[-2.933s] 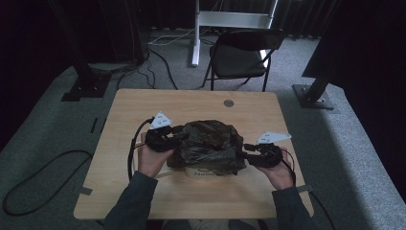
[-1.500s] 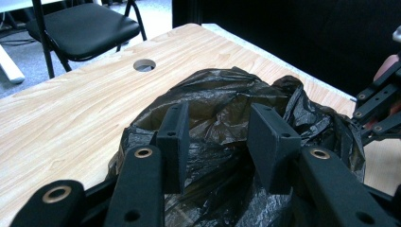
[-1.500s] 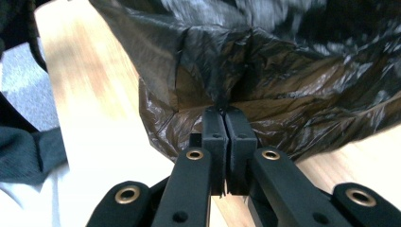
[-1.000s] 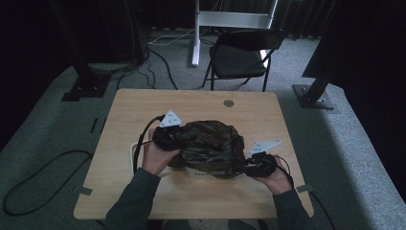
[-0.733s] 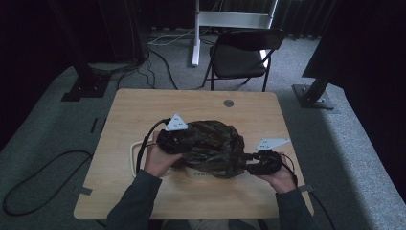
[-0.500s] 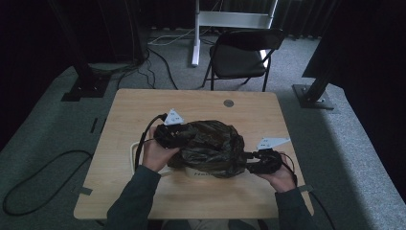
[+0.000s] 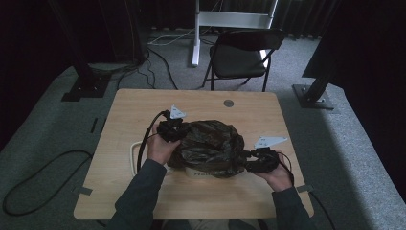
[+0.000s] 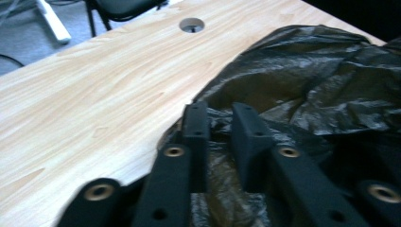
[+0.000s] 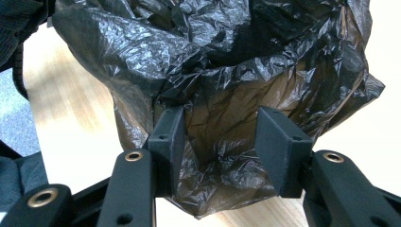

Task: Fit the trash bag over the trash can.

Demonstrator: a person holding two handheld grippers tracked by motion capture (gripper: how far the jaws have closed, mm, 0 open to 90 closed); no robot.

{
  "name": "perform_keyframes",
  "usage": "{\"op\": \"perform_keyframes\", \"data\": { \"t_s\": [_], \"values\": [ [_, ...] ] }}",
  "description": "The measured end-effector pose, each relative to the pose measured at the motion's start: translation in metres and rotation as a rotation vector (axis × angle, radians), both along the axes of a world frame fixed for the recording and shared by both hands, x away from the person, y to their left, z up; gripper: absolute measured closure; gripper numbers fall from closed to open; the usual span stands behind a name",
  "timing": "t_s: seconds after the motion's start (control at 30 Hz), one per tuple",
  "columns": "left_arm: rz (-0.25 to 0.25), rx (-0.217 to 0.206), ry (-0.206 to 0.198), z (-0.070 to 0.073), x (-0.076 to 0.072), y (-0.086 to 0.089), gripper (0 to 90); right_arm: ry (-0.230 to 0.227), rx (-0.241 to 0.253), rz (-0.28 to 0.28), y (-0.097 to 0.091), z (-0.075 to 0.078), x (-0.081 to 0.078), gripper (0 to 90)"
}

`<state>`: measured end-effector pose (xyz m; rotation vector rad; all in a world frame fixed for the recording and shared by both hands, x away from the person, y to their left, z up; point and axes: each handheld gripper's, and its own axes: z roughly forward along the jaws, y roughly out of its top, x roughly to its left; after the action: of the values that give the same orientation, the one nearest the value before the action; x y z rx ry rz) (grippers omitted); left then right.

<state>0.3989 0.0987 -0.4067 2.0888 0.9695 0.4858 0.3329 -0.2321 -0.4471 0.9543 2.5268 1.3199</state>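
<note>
1. Since a second ago the left gripper point(image 7: 178, 132) has slid in along the far-left edge of the black plastic bag point(image 7: 210, 148) and dropped a little, and its jaws have just been closing; the right gripper point(image 7: 253, 162) has stayed put at the near-right corner.
2. Look along the left gripper point(image 8: 221, 124) in its own view: the two black jaws stand close together with a crumpled fold of the bag's film point(image 8: 302, 85) between them. It reads as a pinch on the plastic, though a narrow gap is still visible at the tips.
3. The right gripper point(image 9: 221, 142) is a different story: jaws spread wide, a loose bulge of the bag point(image 9: 213, 61) sitting between them, pads not pressing on it.
4. The bag itself lies in a rumpled heap in the middle of the wooden table point(image 7: 129, 110), between the two hands, and partly over a pale object point(image 7: 191, 172) that peeks out along its near edge; what that is I cannot tell.
5. Progress, as I judge it: one side gathered and gripped, the other only lined up. Left to do is a right-hand grip and then whatever lifting, opening or spreading of the bag follows. The bag is still bunched, so the job looks early.
</note>
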Motion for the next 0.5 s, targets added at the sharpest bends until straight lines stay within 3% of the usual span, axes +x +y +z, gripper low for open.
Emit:
{"op": "perform_keyframes", "data": {
  "t_s": [0.1, 0.2, 0.3, 0.33, 0.37, 0.4, 0.5],
  "values": [
    [0.020, 0.004, -0.017, -0.001, 0.001, 0.002, 90.0, 0.000, -0.002, -0.002, 0.001, -0.001, 0.001, 53.2],
    [0.045, -0.016, -0.034, 0.000, 0.000, 0.007, 90.0, -0.001, -0.002, -0.002, 0.002, -0.001, 0.001, 53.5],
    [0.047, -0.038, -0.022, 0.001, 0.002, 0.010, 90.0, -0.002, -0.001, -0.004, 0.002, -0.001, 0.001, 53.6],
    [0.047, -0.038, -0.022, 0.001, 0.002, 0.010, 83.4, -0.002, -0.001, -0.004, 0.002, -0.001, 0.001, 53.6],
    [0.037, -0.044, -0.015, -0.001, 0.002, 0.007, 83.4, -0.003, -0.001, -0.002, 0.002, -0.001, 0.001, 53.6],
    [0.039, -0.035, -0.019, -0.001, 0.002, 0.005, 68.4, -0.004, -0.002, 0.001, 0.003, -0.001, 0.001, 53.6],
    [0.020, -0.027, -0.009, -0.004, 0.004, -0.002, 54.3, -0.002, -0.001, 0.001, 0.004, -0.001, 0.001, 53.3]
  ]
}}
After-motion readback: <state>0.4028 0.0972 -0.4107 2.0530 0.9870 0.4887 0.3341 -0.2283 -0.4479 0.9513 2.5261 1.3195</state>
